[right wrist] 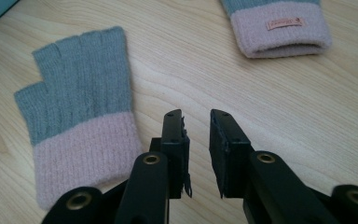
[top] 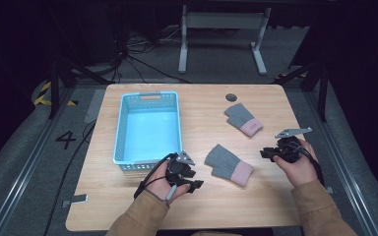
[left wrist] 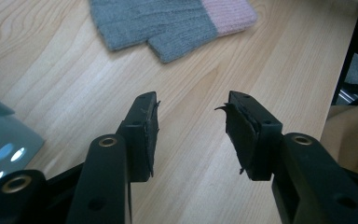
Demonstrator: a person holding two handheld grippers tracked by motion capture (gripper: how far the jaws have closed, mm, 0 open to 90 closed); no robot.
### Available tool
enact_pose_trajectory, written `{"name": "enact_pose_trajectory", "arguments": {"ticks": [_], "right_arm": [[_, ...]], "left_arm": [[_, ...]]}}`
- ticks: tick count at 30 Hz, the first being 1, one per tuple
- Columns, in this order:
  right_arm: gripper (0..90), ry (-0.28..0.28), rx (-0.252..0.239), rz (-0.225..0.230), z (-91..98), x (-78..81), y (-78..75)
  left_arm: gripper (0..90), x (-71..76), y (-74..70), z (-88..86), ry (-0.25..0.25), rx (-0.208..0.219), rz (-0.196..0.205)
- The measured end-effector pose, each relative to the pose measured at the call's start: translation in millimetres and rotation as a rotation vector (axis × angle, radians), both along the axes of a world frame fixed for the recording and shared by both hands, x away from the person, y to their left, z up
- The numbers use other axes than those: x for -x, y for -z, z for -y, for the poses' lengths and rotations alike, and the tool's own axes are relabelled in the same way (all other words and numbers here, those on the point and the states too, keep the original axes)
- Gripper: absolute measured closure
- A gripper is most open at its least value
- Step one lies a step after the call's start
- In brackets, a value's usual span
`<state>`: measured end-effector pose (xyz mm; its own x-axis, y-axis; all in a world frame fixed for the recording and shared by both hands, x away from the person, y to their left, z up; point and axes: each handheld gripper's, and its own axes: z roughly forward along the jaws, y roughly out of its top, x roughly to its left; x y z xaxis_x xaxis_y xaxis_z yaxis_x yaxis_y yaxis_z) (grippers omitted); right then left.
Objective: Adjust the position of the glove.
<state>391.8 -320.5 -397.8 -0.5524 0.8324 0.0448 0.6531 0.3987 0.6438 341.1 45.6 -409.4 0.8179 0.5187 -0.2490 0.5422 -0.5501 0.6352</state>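
Both claws are empty and sit low over the wooden desk (top: 202,206), one in each hand. Left claw (left wrist: 191,126) has its jaws spread wide, with bare wood showing between the worn black pads. Ahead of it and slightly to its left lies the near glove (left wrist: 168,21), grey knit with a pink cuff, flat on the desk and clear of the jaws. At that claw's left edge is a corner of the light blue basket (top: 147,128), which from the high view stands just beyond the left hand (top: 170,184).

Right claw (right wrist: 198,140) holds its jaws closer together, a narrow gap with nothing in it. The near glove (right wrist: 74,112) lies just beside its left jaw, cuff toward the claw and cut-off fingers pointing away. The far glove (right wrist: 279,25) rests farther ahead and to the right, its pink cuff with a small label facing the claw. In the high view the right hand (top: 295,160) sits to the right of both gloves.
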Motion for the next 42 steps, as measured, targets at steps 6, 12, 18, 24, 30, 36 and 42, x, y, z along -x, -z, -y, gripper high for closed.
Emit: {"name": "enact_pose_trajectory", "arguments": {"ticks": [6, 12, 18, 24, 30, 36, 42], "right_arm": [[74.0, -0.027, -0.027, 0.004, -4.8, -0.6, -5.4], [70.3, -0.06, -0.042, -0.01, -16.2, -0.8, -11.3], [66.1, -0.098, -0.034, -0.018, -36.2, -3.4, -16.4], [62.1, -0.149, -0.02, -0.031, -57.1, -6.9, -13.5], [57.7, -0.185, 0.012, -0.056, -74.8, -12.5, -2.6], [53.6, -0.225, 0.061, -0.098, -93.0, -16.0, 13.6], [53.4, -0.233, 0.098, -0.121, -100.6, -17.4, 22.8]], "left_arm": [[54.2, 0.8, -4.3, -2.3, -0.003, -0.006, 0.015], [47.1, -0.8, -6.6, -3.2, 0.014, -0.027, -0.016], [47.3, -2.0, -10.9, -4.4, 0.013, -0.033, -0.016], [48.6, -1.3, -15.1, -8.7, -0.013, -0.01, 0.013], [47.6, -1.9, -16.1, -11.9, -0.022, 0.006, 0.049], [46.4, -2.4, -15.9, -12.1, -0.019, -0.009, 0.061], [46.5, -3.0, -16.2, -13.4, -0.021, -0.012, 0.059]]}}
